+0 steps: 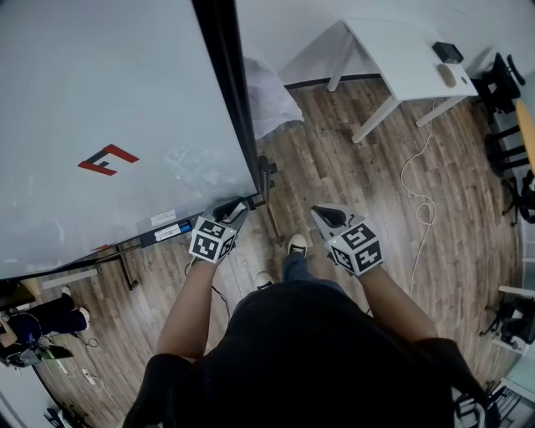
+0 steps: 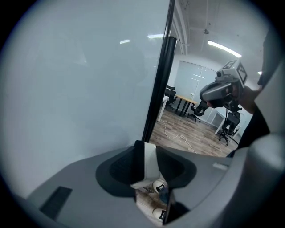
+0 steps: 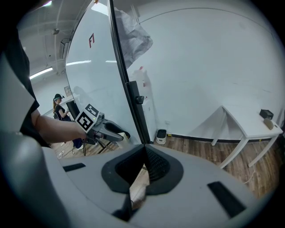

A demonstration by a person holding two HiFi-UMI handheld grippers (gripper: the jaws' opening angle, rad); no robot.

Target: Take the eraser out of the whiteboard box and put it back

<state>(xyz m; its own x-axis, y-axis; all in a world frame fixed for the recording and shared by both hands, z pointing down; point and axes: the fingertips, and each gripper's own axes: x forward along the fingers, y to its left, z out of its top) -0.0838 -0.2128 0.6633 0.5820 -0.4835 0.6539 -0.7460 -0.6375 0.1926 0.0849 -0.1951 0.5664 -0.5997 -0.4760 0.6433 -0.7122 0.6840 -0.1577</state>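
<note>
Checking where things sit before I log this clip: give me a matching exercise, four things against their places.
Things:
1 eraser
2 red logo
3 white table
4 white cable

Places:
a lying loose on the wood floor
b on the whiteboard
c between the left tongs
d standing against the white wall

Pairs: 1-c, 2-b, 3-d, 4-a

A red F-shaped mark [image 1: 109, 159] stands on the whiteboard [image 1: 75, 75].

Right hand-held gripper [image 3: 144, 147], jaws together
</note>
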